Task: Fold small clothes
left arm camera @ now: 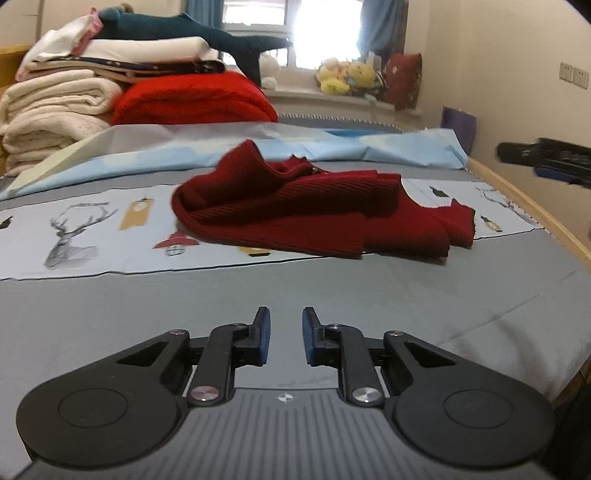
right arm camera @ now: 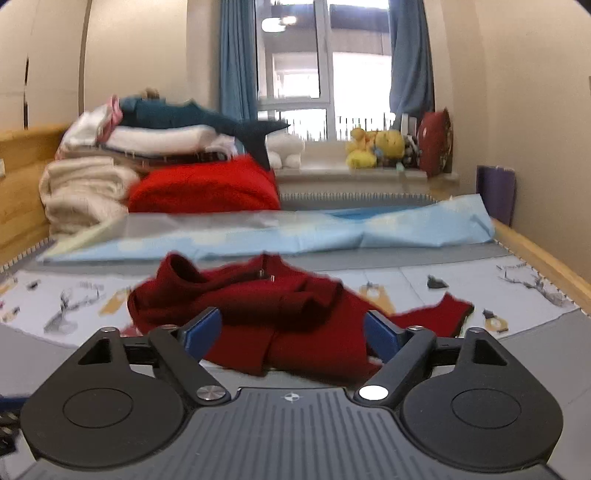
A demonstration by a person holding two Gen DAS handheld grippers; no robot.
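Bed serves as the work surface: grey cover with a pale printed band across it showing a stag, lanterns and small figures. No legible writing on the band or anywhere else; only a small round emblem on each gripper's body, unreadable.

Far left corner of the bed: stack of folded cream blankets with white and dark linens on top, a bright red blanket just beside it, and a dark teal shark plush lying over the pile. A light blue sheet lies crumpled across the far side of the bed.

Middle of the bed, on the printed band: dark red knitted sweater, loosely bunched, collar raised at its left, one sleeve trailing toward the right edge.

Left gripper: over the grey cover near the front edge, blue pads drawn close with a narrow gap, nothing between them, well apart from the sweater.

Right gripper: jaws spread wide, released, fingers framing the near part of the sweater; contact cannot be judged. View is motion-blurred.

Windowsill beyond: yellow plush toys, red cushion.
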